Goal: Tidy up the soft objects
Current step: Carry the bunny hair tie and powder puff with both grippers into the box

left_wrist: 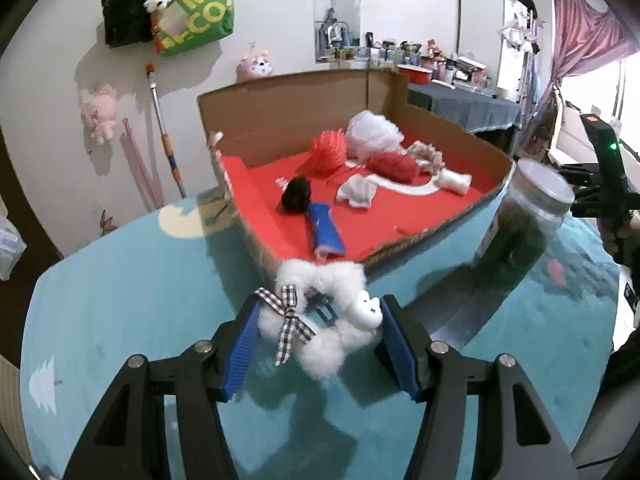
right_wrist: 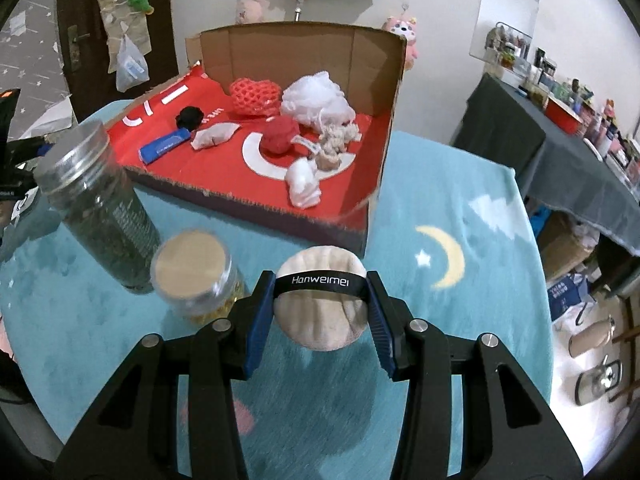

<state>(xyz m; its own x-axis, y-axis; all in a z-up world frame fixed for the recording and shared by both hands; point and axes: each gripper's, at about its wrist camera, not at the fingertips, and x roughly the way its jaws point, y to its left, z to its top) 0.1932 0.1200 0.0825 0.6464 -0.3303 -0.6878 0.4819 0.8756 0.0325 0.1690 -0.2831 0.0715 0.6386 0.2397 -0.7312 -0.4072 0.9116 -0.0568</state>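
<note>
- Cardboard box (left_wrist: 280, 112) with the red lining is my landmark: it sits on the blue tabletop (left_wrist: 120, 280), open side up, and already holds a red net ball (left_wrist: 329, 152), a white mesh puff (left_wrist: 372, 134), a black bundle (left_wrist: 296, 196) and other soft bits.
- My left gripper (left_wrist: 320, 332) is clamped on a fluffy white clip (left_wrist: 320, 320) with a checked bow, both pads pressing into the fluff; it hangs just short of the box's near corner, with the box straight ahead along my fingers.
- My right gripper (right_wrist: 320, 312) is clamped on a round beige powder puff (right_wrist: 320, 304) by its sides, its black band running across from pad to pad; it hovers before the box's low front wall, near the right end.
- Both soft things lie on the near side of the box, so the coming move looks like a carry forward over the wall.
- The left load seems nearer to the rim.
- Two jars stand left of the puff: a tall dark jar (right_wrist: 96, 204) and a short wooden-lidded jar (right_wrist: 196, 276); I judge them hard things to leave out, and the tall one stands close to the right hand's path.
</note>
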